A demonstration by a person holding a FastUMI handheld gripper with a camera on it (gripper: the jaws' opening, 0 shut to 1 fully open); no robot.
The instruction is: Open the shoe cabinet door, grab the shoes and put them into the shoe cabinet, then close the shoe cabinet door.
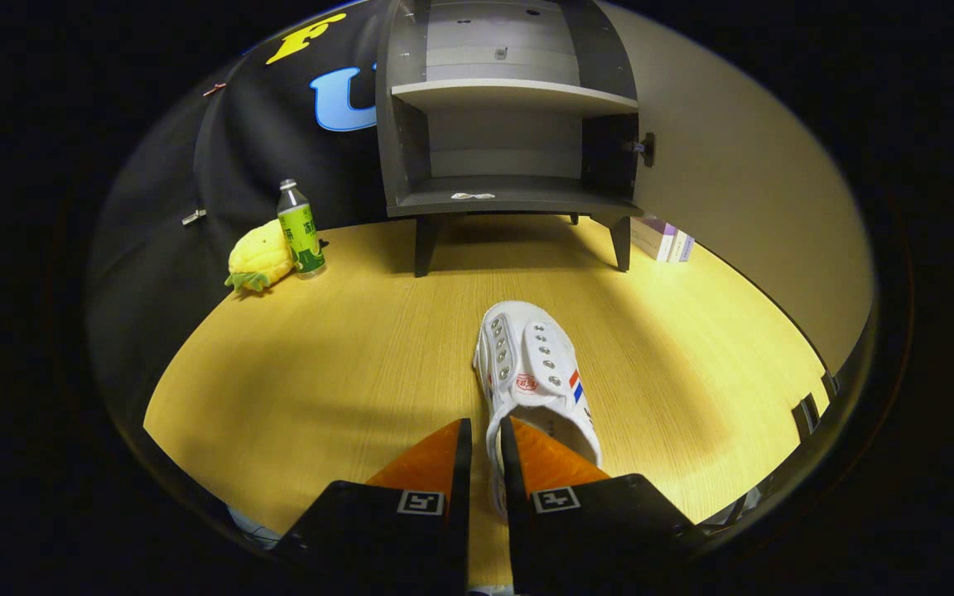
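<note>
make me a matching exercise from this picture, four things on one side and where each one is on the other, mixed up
Things:
1. shoe
2. bottle
3. pineapple toy
4. small boxes

Places:
A. on the table beside the cabinet's right leg, under the open door
B. lying against the bottle's left side
C. heel edge pinched between the fingers of the tool
D. upright on the table, left of the cabinet

Pairs: 1-C, 2-D, 3-B, 4-A
</note>
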